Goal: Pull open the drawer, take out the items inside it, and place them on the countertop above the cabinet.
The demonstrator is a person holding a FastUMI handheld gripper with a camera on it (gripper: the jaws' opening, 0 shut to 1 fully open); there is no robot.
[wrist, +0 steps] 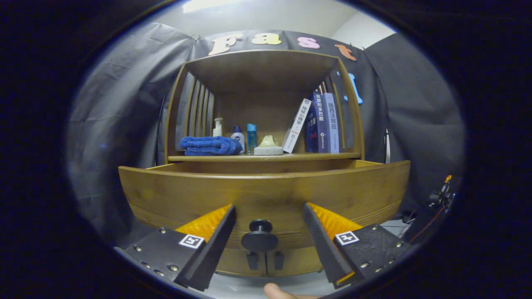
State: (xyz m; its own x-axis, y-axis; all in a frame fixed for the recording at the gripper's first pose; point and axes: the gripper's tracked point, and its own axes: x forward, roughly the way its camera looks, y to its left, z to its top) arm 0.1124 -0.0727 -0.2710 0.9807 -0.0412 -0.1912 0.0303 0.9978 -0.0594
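Note:
The wooden drawer (174,195) stands pulled out from the cabinet, its broad front facing me. Its black round knob (259,236) sits between my two fingers, low on the front, with a gap on each side. My gripper (269,207) is open and nothing touches the pads. The drawer's inside is hidden behind its front panel, so any items in it cannot be seen. Above and behind the drawer runs the cabinet's countertop (324,156), under a wooden hutch.
On the countertop lie a folded blue towel (210,145), small bottles (237,137), a pale soap dish (268,145) and several books (320,122). A person's fingertip (276,290) shows below the knob. Cables and a device (440,199) sit right of the cabinet.

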